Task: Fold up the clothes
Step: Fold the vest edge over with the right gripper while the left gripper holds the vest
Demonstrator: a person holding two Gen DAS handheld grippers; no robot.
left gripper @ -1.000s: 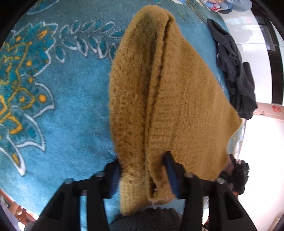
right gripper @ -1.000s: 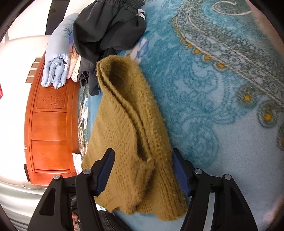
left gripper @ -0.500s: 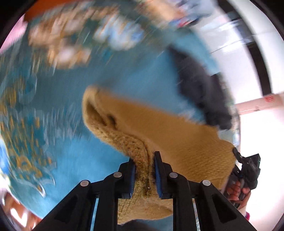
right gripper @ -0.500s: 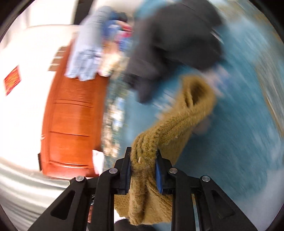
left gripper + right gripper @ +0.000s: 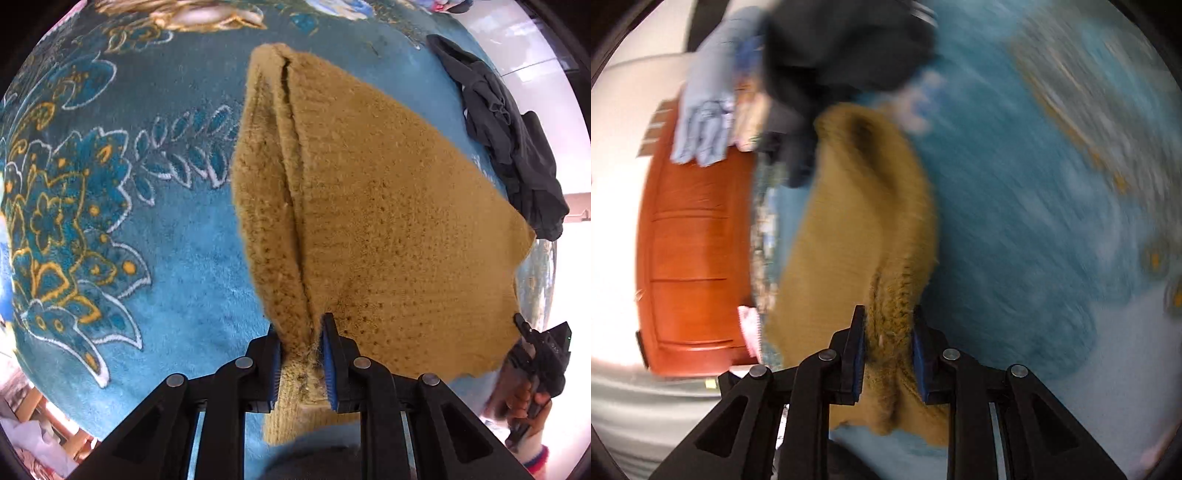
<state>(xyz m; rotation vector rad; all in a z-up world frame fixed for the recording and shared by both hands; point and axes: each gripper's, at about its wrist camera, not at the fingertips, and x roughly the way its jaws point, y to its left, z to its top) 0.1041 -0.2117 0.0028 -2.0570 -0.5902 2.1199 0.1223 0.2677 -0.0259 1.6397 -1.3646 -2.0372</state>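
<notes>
A mustard-yellow knitted sweater (image 5: 369,206) hangs folded over a blue patterned rug (image 5: 110,206). My left gripper (image 5: 301,354) is shut on one bunched corner of it. My right gripper (image 5: 888,354) is shut on another bunched edge of the same sweater (image 5: 857,229). The right gripper also shows at the lower right of the left wrist view (image 5: 539,369), at the sweater's far corner. The right wrist view is motion-blurred.
A dark grey garment (image 5: 517,147) lies on the rug's far right edge; it also shows in the right wrist view (image 5: 842,55). A light blue garment (image 5: 705,110) lies over an orange wooden cabinet (image 5: 694,258). White floor lies beyond the rug.
Both grippers have closed on the sweater, from open a second ago. The sweater was lifted and swung, and now hangs spread between the grippers.
</notes>
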